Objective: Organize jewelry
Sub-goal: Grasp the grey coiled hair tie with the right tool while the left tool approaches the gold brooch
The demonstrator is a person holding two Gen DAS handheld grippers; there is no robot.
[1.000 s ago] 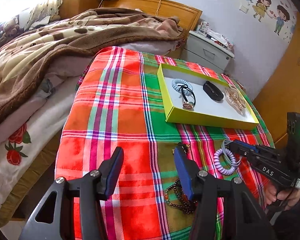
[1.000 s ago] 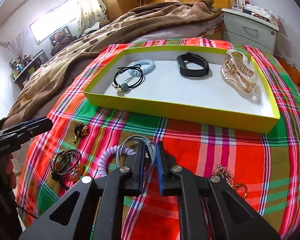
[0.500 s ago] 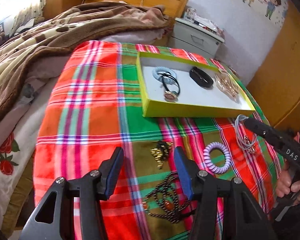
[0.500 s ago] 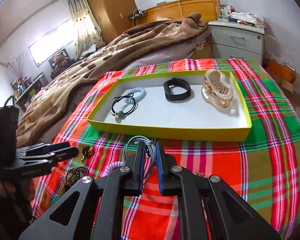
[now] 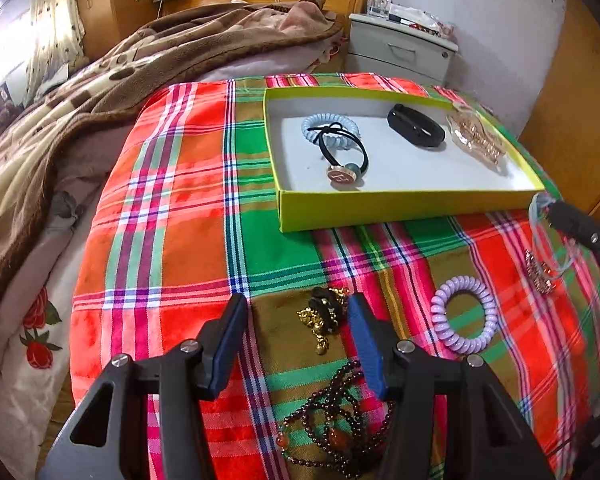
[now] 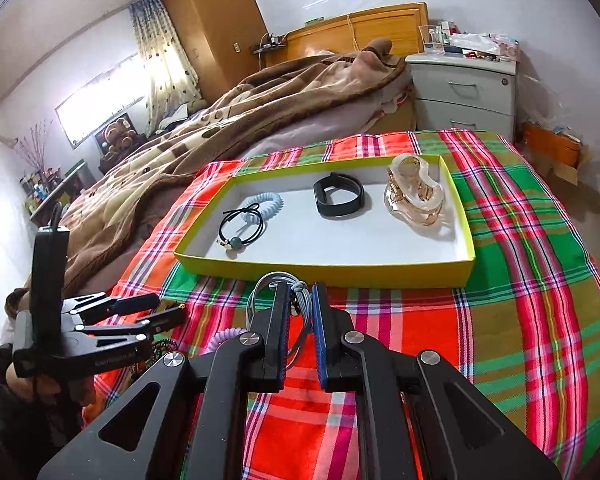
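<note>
Pretty ordinary bedroom: white walls [image 6: 80, 32], a tall wooden wardrobe [image 6: 208, 20] in the corner, and a spotted curtain [image 6: 160, 52] next to a bright window [image 6: 100, 100]. The bed has a wooden headboard [image 6: 364, 24] and a rumpled brown blanket [image 6: 228, 120]. A grey nightstand [image 6: 464, 88] sits beside it, its top cluttered.

The right gripper [image 6: 300, 294] rises off the plaid cloth [image 6: 500, 320] with the grey cord loops [image 6: 266, 286] pinched in its jaws, nearer the yellow tray [image 6: 380, 272] than before. The left gripper [image 5: 296, 312], jaws apart, swings in over the black-and-gold ornament [image 5: 326, 314], well short of that tray.
</note>
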